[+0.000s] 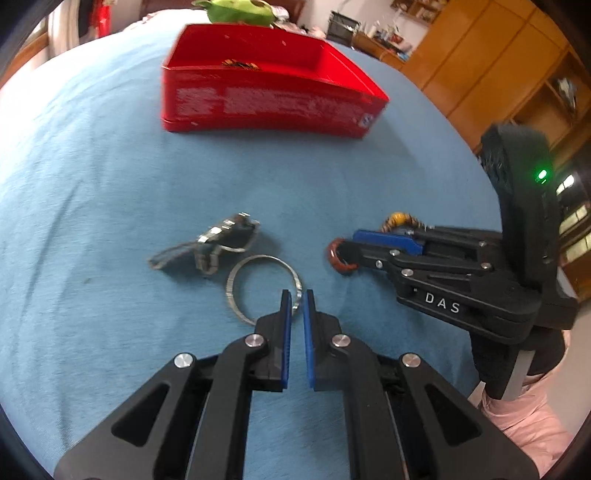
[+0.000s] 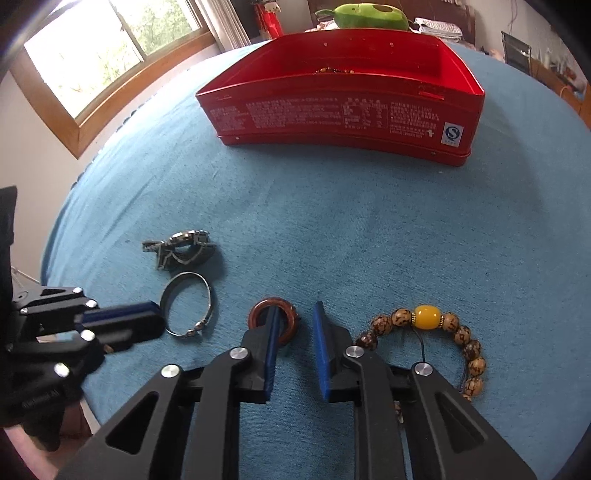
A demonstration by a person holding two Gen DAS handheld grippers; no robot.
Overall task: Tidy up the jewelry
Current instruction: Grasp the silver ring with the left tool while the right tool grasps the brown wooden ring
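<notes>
On the blue cloth, my left gripper (image 1: 297,297) is shut on the near rim of a silver bangle (image 1: 229,291), which lies flat. In the right wrist view the left gripper (image 2: 155,318) reaches the bangle (image 2: 209,295) from the left. My right gripper (image 2: 295,314) points down at a red-brown ring (image 2: 258,308). Its left finger stands inside the ring's hole and its right finger stays outside, a gap away from the ring's rim. A metal watch (image 1: 225,232) lies just beyond the bangle. A brown bead bracelet with a yellow bead (image 2: 428,315) lies right of the right gripper.
An open red tin (image 2: 332,118) stands farther back on the cloth, with a bit of jewelry showing inside. A green plush thing (image 2: 369,16) sits behind it. Bare blue cloth (image 2: 369,229) lies between the jewelry and the tin. A window (image 2: 110,48) is at the left and wooden cabinets (image 1: 498,74) at the right.
</notes>
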